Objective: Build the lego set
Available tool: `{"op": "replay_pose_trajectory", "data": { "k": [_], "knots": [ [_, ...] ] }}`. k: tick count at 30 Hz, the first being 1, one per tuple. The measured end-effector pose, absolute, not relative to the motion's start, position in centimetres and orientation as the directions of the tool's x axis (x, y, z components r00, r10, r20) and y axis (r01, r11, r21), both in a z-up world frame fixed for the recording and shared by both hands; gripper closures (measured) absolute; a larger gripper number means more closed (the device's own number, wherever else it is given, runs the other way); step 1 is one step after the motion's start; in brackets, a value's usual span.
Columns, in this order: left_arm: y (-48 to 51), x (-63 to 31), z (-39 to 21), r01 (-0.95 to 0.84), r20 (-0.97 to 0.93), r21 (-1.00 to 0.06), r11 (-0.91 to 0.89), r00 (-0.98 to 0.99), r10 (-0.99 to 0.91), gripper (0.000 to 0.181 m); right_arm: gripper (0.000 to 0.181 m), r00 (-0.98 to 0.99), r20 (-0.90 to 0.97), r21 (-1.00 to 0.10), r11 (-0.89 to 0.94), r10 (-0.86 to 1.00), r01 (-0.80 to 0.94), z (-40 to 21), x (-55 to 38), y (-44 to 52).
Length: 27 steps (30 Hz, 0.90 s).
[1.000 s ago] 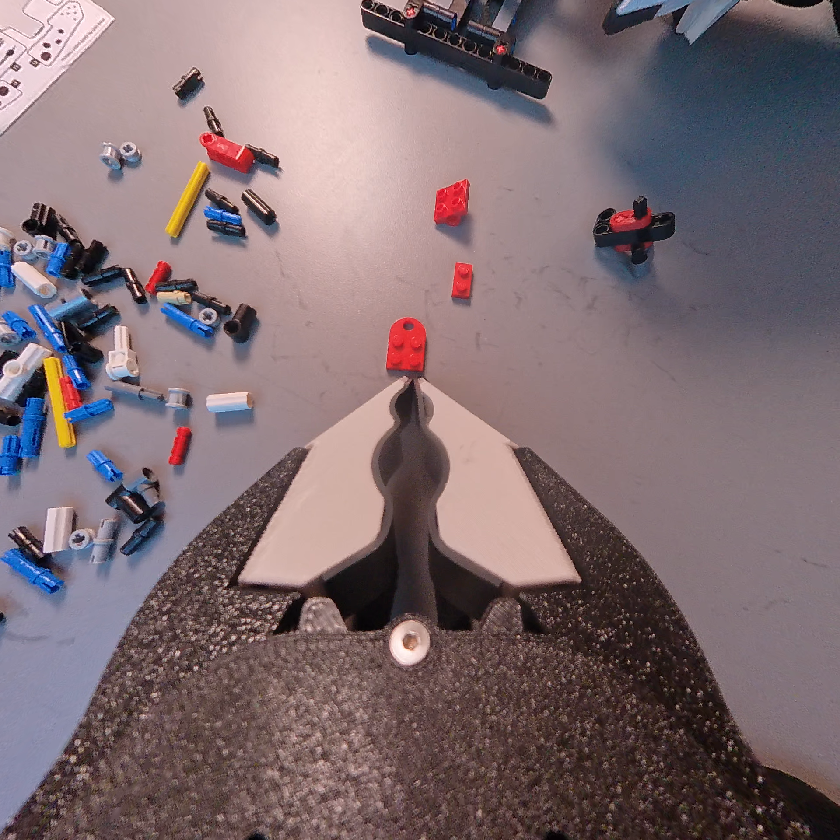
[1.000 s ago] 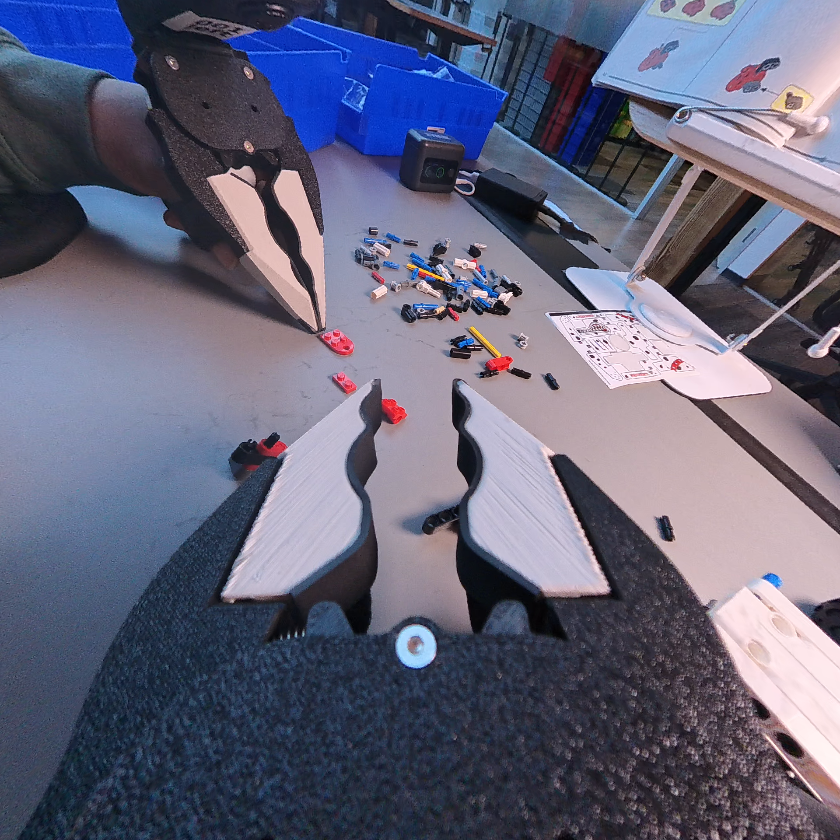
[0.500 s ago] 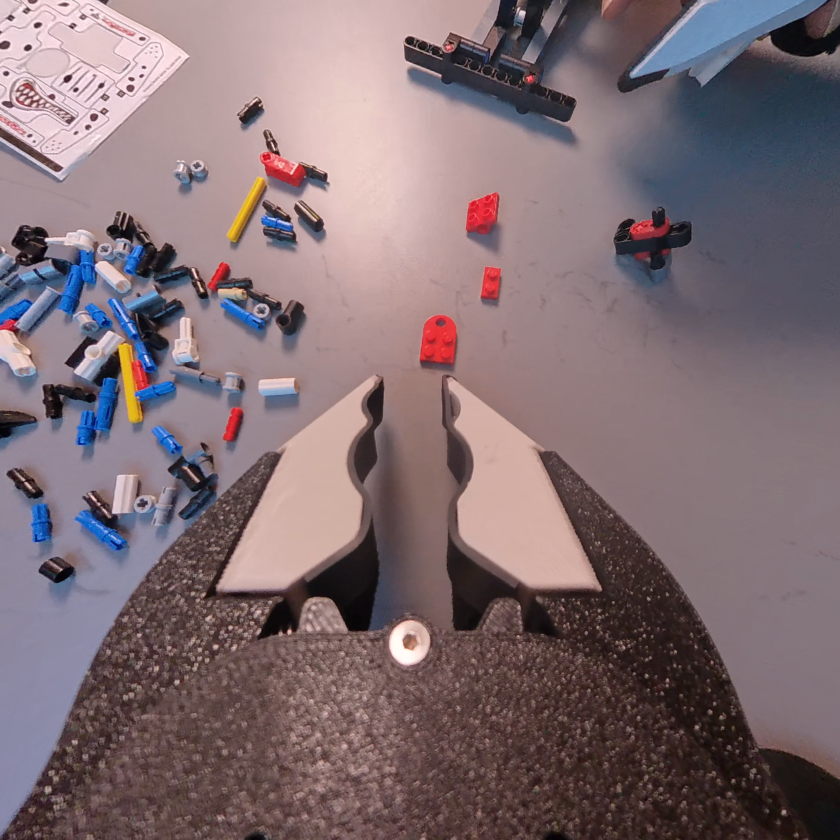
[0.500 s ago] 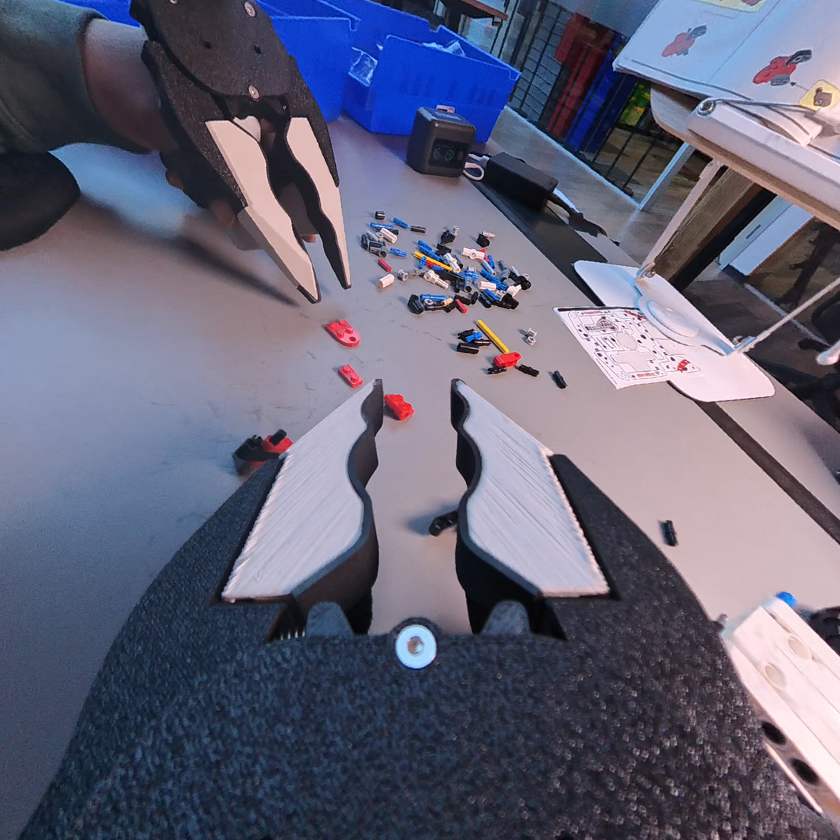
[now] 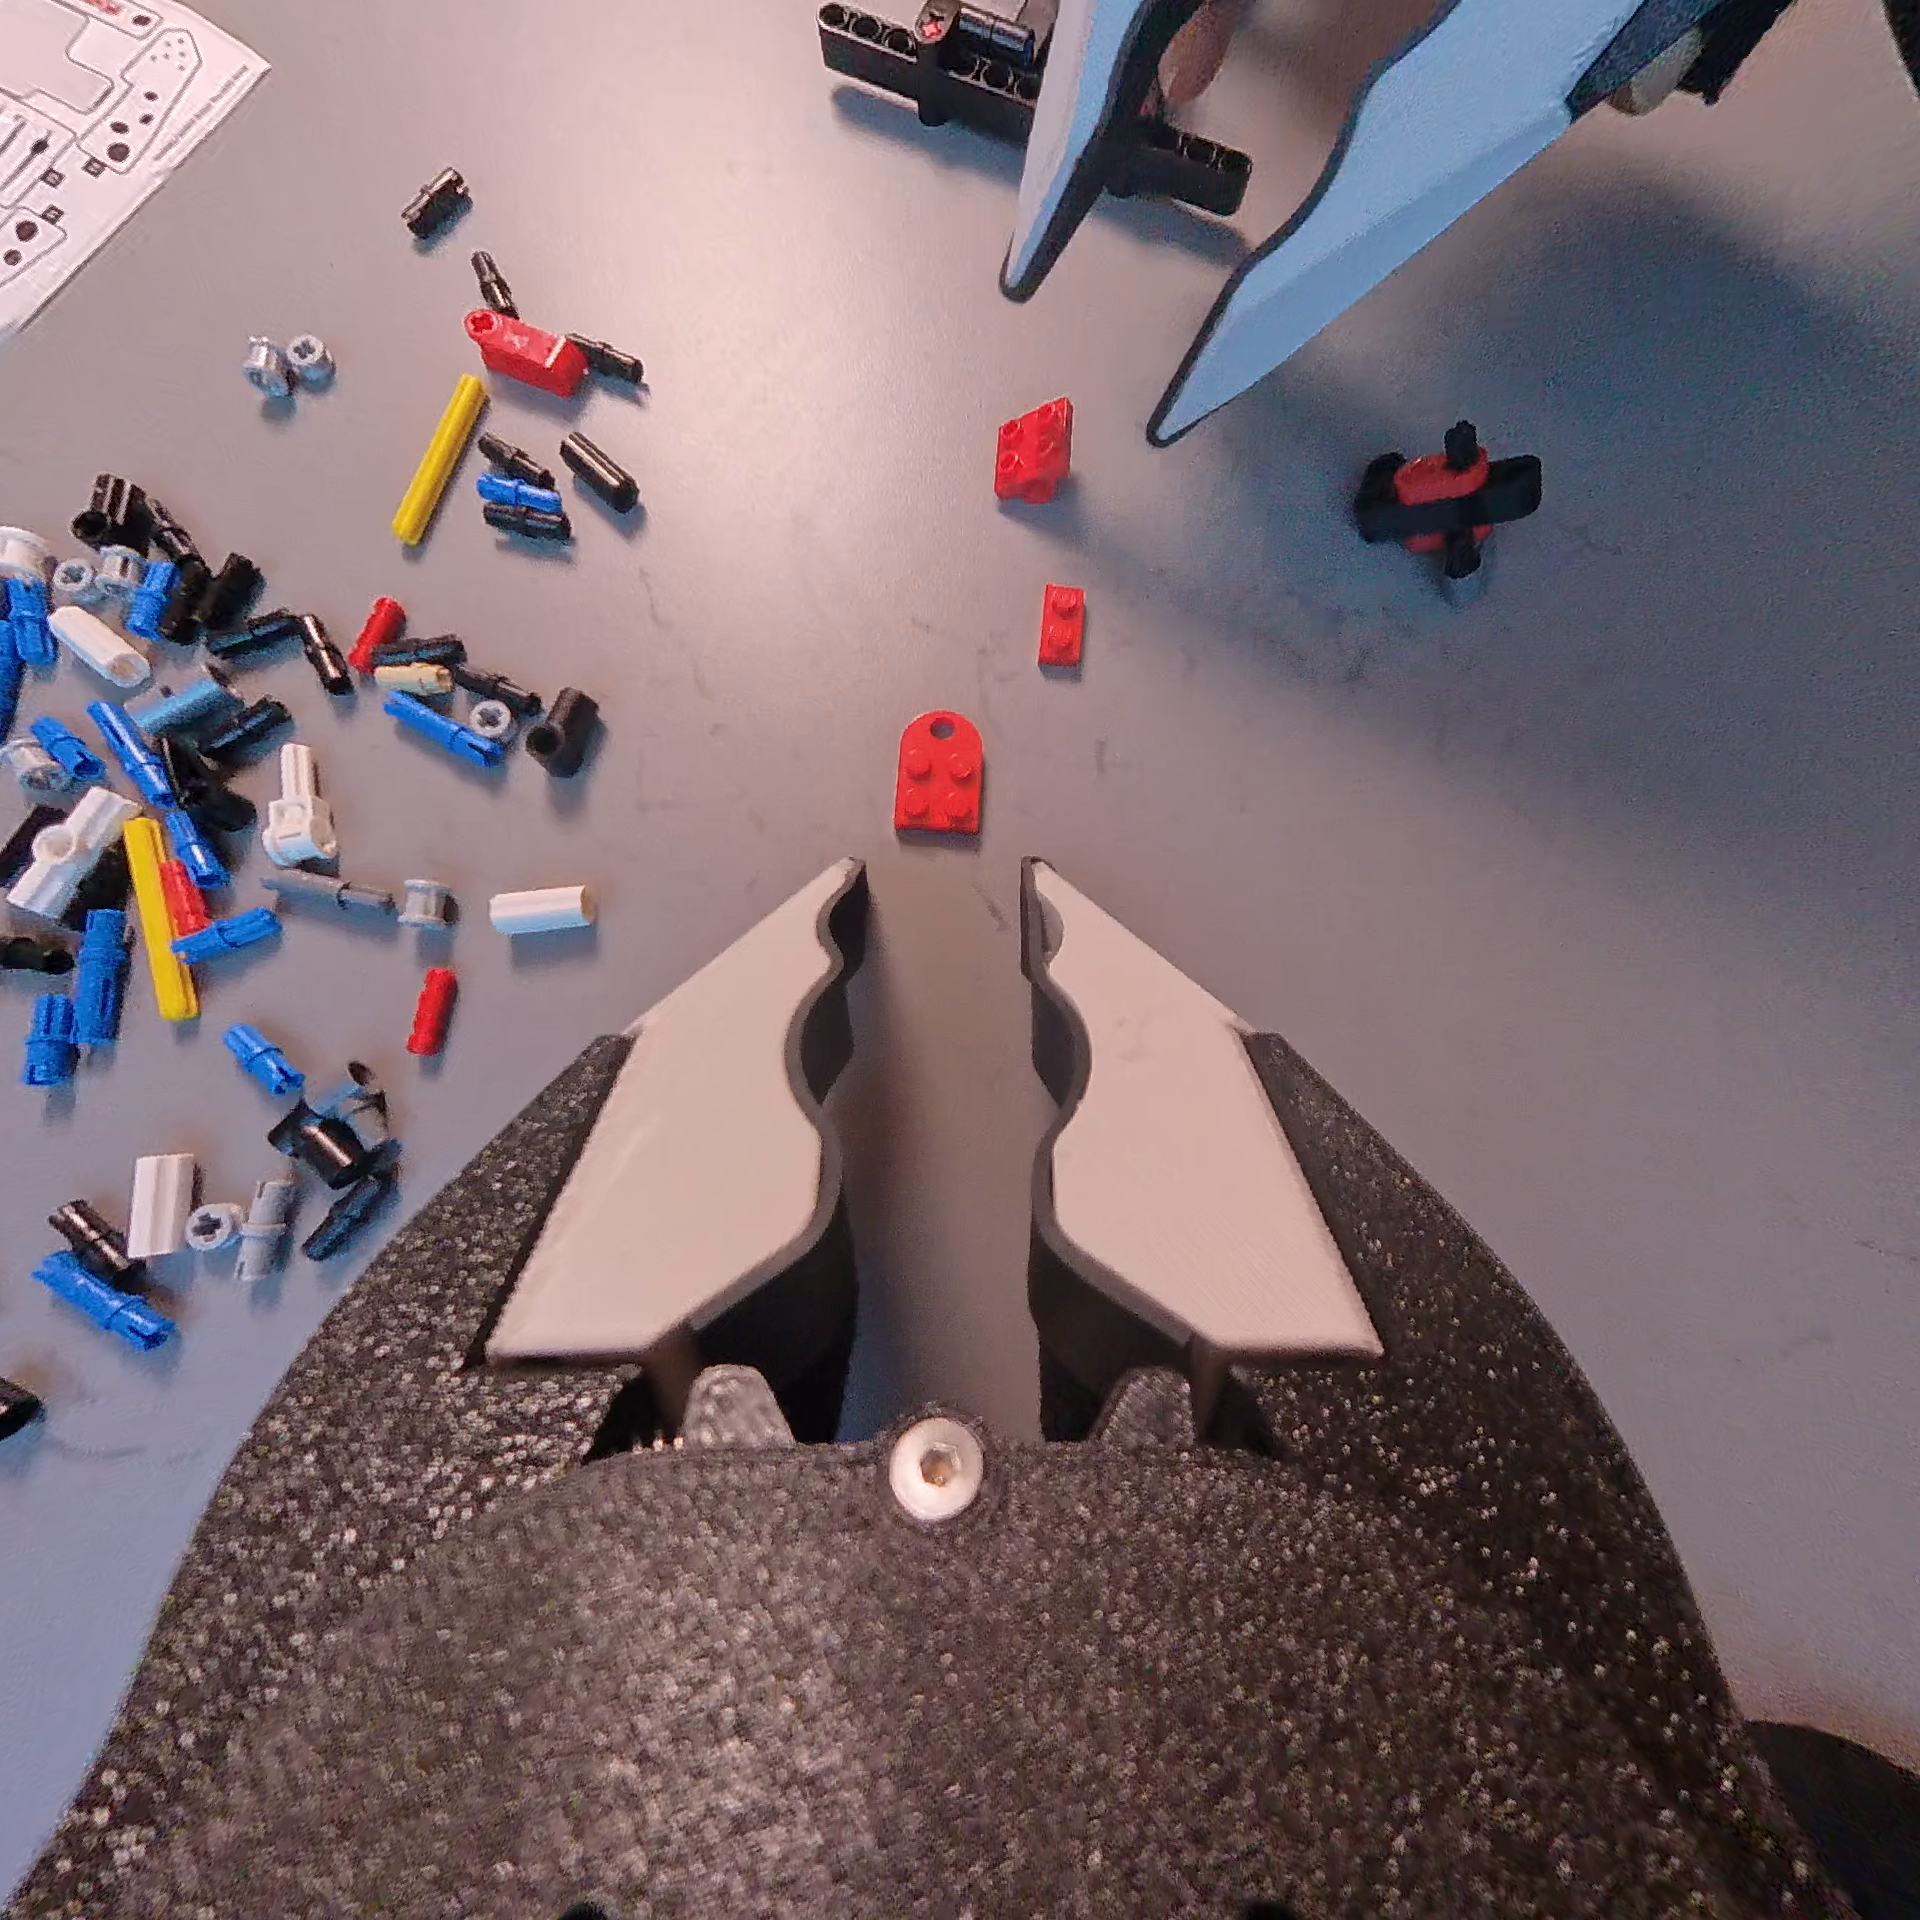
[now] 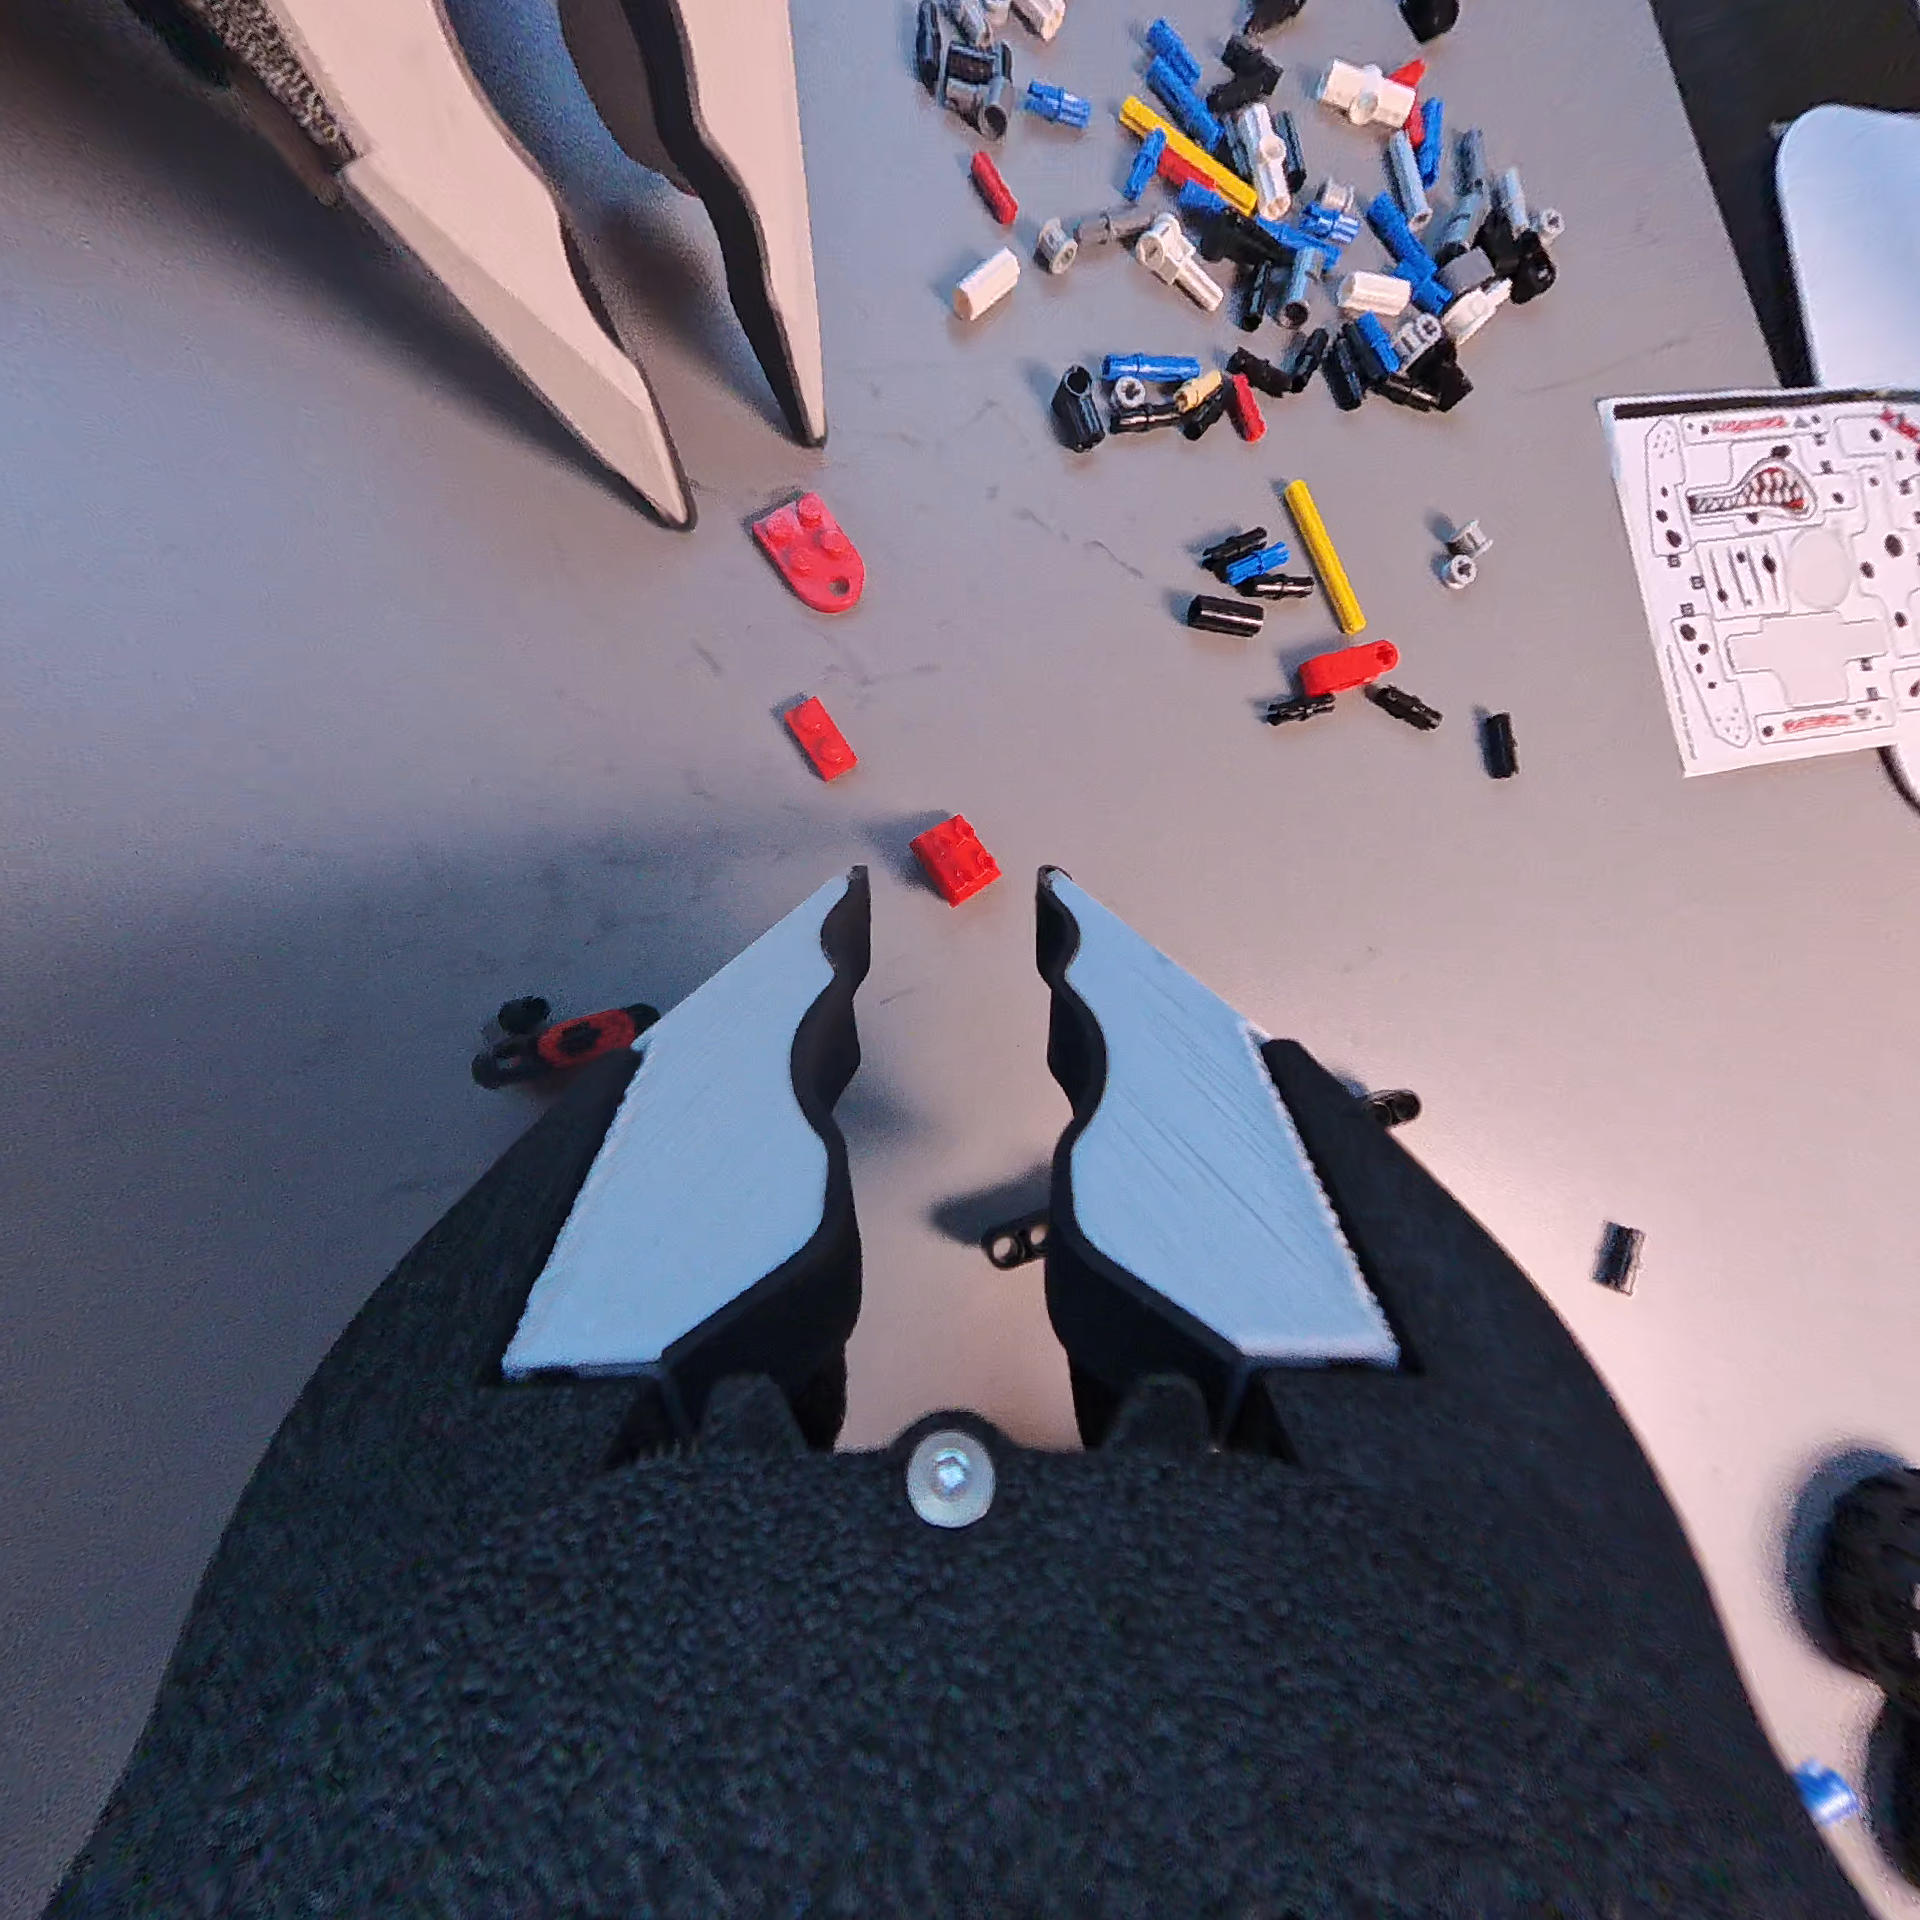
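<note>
Lego pieces (image 5: 187,790) lie scattered on grey table (image 5: 1455,987), left gripper (image 5: 943,868) jaws apart, empty, just short of red rounded plate (image 5: 938,774), right gripper (image 6: 951,878) jaws apart, empty, red square plate (image 6: 956,858) just ahead, printed sheet (image 6: 1787,582) far right.

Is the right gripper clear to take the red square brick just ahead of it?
Probably yes: the right gripper is open, the red square brick lies just past its fingertips, nothing between.

Grey table (image 5: 1558,935) bears scattered lego pieces (image 5: 208,779).
</note>
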<state>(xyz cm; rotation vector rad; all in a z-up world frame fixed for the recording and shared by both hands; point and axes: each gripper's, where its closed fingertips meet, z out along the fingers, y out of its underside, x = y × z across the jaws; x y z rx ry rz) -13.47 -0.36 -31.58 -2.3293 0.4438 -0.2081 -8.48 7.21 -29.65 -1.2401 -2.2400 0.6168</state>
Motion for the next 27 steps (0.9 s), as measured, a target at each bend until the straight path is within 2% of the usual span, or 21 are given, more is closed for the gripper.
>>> {"op": "replay_pose_trajectory", "data": {
  "k": [7,9,13,19,24,27],
  "knots": [
    [1.1,-12.8,-31.6,-0.274,-0.014,-0.716,-0.642,0.925,-0.379,0.157,0.155,-0.435,0.145,-0.574,0.434,0.889,0.695,-30.8,-9.1,7.3],
    [1.2,-12.4,-31.6,-0.275,0.001,-0.716,-0.642,0.919,-0.395,0.165,0.166,-0.445,0.157,-0.573,0.448,0.882,0.686,-31.0,-9.2,7.1],
    [1.3,-12.4,-31.6,-0.262,0.008,-0.716,-0.647,0.924,-0.383,0.165,0.175,-0.472,0.180,-0.575,0.482,0.863,0.661,-30.9,-9.0,6.6],
    [1.3,-12.5,-31.6,-0.263,0.001,-0.712,-0.651,0.927,-0.375,0.166,0.175,-0.556,0.214,-0.641,0.545,0.803,0.540,-28.6,-8.5,1.3],
    [1.1,-13.0,-31.5,-0.259,-0.019,-0.712,-0.652,0.936,-0.352,0.166,0.174,-0.576,0.385,-0.576,0.676,0.721,0.461,-30.1,-8.8,-0.9],
    [1.0,-13.1,-31.3,-0.252,-0.020,-0.717,-0.649,0.939,-0.343,0.166,0.170,-0.609,0.419,-0.524,0.727,0.674,0.443,-31.1,-8.1,-1.4]
  ]
}}
